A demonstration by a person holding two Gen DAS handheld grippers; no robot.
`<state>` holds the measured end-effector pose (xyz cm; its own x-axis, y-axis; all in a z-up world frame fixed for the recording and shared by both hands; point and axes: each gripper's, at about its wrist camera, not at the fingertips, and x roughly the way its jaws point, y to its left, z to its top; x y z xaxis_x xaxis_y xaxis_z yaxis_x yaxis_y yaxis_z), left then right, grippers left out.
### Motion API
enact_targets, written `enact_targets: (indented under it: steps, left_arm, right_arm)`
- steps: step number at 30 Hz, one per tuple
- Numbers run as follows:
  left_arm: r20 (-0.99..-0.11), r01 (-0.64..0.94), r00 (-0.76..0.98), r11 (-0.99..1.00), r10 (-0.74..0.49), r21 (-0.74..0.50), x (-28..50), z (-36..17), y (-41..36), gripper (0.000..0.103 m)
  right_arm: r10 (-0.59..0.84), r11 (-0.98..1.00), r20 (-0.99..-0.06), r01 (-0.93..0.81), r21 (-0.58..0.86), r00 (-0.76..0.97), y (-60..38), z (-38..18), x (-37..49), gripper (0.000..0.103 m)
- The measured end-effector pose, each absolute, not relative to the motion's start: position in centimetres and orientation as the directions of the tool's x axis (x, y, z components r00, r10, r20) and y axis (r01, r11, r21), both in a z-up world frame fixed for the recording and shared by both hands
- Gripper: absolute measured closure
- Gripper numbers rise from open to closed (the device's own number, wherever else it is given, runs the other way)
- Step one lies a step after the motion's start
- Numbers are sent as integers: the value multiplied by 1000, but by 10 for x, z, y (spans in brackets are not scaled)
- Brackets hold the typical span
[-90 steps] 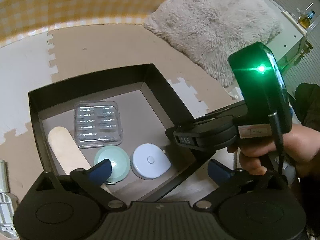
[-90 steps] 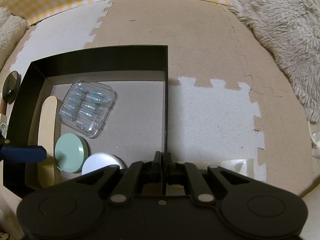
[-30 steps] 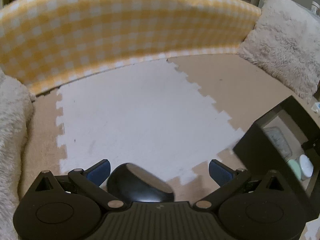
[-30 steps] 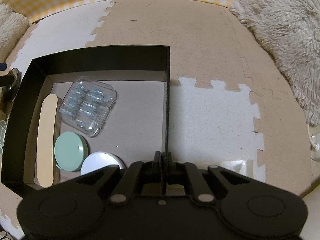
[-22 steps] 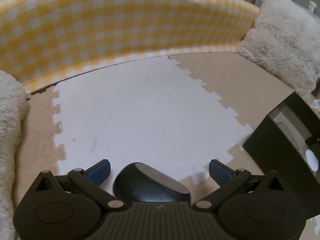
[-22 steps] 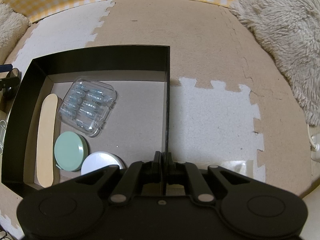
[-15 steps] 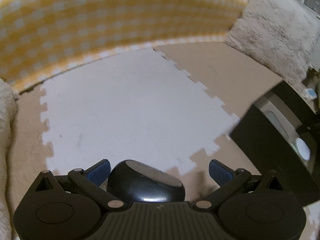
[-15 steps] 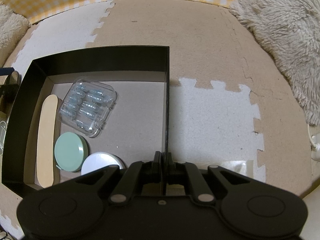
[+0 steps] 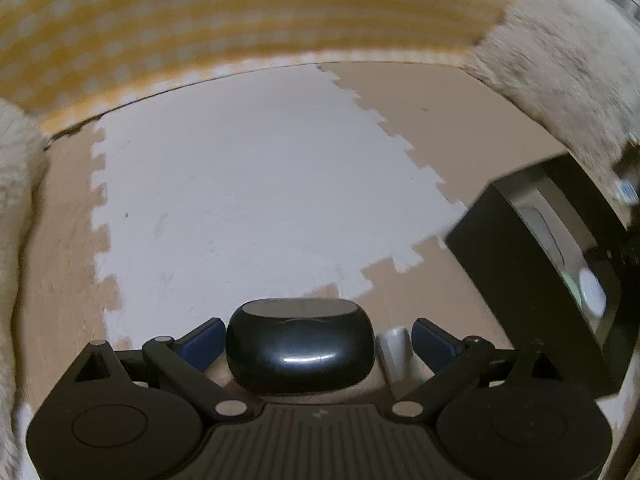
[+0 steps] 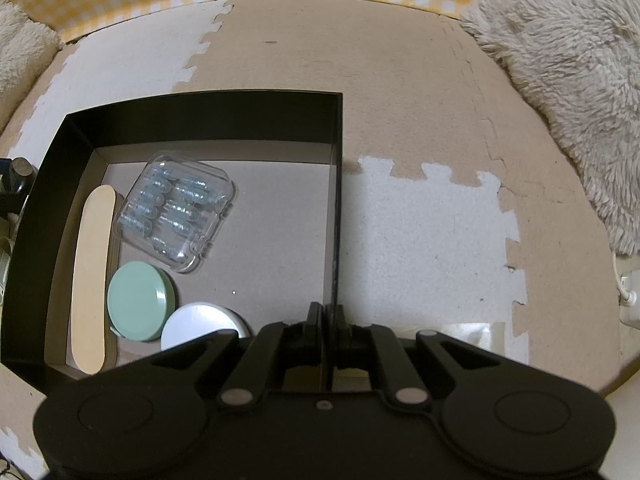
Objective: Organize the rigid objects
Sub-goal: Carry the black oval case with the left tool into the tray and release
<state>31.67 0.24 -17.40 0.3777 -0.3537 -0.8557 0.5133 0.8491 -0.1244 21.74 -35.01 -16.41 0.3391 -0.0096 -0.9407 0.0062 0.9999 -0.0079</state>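
Beneath me lies a foam puzzle mat (image 10: 420,80) of tan and white tiles. On it sits the black box (image 10: 200,120), open-topped with a grey cardboard floor. My right gripper (image 10: 330,320) is clamped tight on the box's right wall, pads pinched together over the thin black edge. Inside lie a pale wooden stick (image 10: 91,272) along the left wall, a clear plastic case (image 10: 174,210) of small vials, a mint-green round tin (image 10: 138,306) and a white round disc (image 10: 200,324), the two rounds touching. Left of the box, my left gripper (image 9: 316,338) has been closing a little, though its jaws stand wide around a glossy black rounded object (image 9: 300,346) with a flat grey top; its blue pads (image 9: 204,340) do not press it.
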Motion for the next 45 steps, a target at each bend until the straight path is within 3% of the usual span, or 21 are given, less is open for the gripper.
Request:
enact_targets:
  steps: [8, 28, 37, 45]
  left_arm:
    - [-855, 479, 412, 873, -316, -92, 320, -174, 5, 22]
    - [-862, 393, 423, 914, -277, -101, 322, -172, 4, 22]
    - [-761, 322, 499, 904, -415, -282, 316, -130, -10, 22]
    - [-689, 393, 473, 832, -549, -392, 288, -95, -64, 22]
  right_arm:
    - [-11, 1000, -941, 7, -9, 339, -350, -164, 217, 96]
    - [-12, 1000, -941, 6, -10, 338, -350, -164, 217, 96]
    - [-9, 1000, -942, 9, -6, 335, -351, -165, 217, 96]
    - [-10, 1000, -943, 8, -8, 334, -351, -165, 217, 96]
